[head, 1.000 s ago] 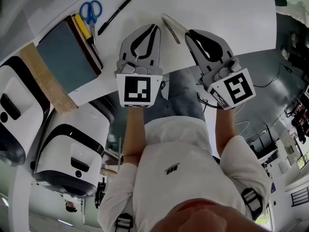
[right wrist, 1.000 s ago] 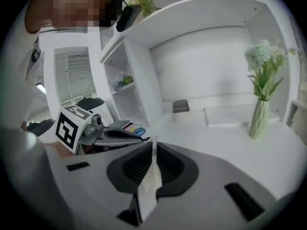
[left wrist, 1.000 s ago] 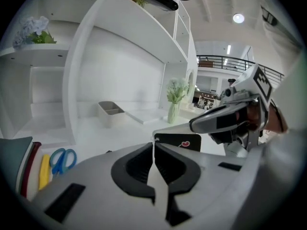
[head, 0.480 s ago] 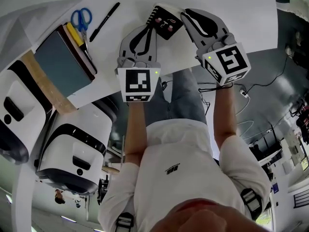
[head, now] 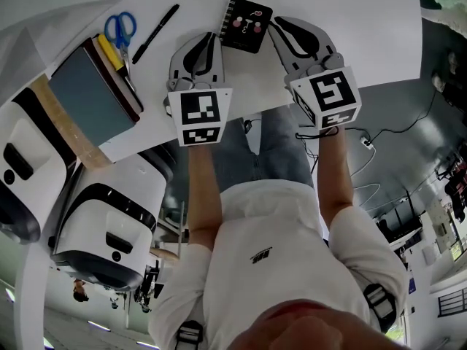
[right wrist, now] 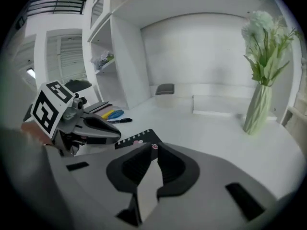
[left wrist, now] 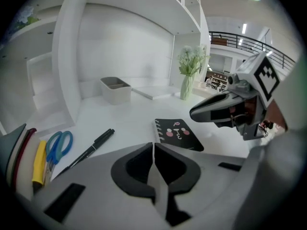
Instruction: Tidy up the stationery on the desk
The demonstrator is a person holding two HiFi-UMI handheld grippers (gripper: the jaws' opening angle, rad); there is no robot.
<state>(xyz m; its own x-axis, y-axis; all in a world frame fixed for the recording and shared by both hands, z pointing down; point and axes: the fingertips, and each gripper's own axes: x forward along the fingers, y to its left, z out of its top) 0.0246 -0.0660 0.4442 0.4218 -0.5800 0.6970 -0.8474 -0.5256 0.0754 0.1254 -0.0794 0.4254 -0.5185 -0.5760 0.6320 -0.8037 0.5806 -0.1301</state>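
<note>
A small black spiral notebook (head: 246,25) with a cartoon face lies flat on the white desk (head: 350,20). In the left gripper view the notebook (left wrist: 178,134) is just beyond my jaws. My right gripper (head: 274,22) is at the notebook's right edge, and its jaws have just been closing a little. A narrow gap remains between them. Through it the right gripper view shows the notebook's cover (right wrist: 136,139) lying under the tips, not pinched. My left gripper (head: 206,38) is shut and empty, just left of the notebook. A black pen (head: 153,33), blue scissors (head: 119,29) and a yellow marker (head: 109,51) lie further left.
A stack of books (head: 84,97) lies beside the scissors, on a wooden board (head: 69,126). Two white machines (head: 109,224) stand below the desk edge at left. A white bin (left wrist: 116,89) and a vase of flowers (right wrist: 261,80) stand at the back by the shelves.
A second ago the notebook stood edge-on in the right gripper above the desk; it tipped over and now lies flat. Both grippers have come down and moved forward.
</note>
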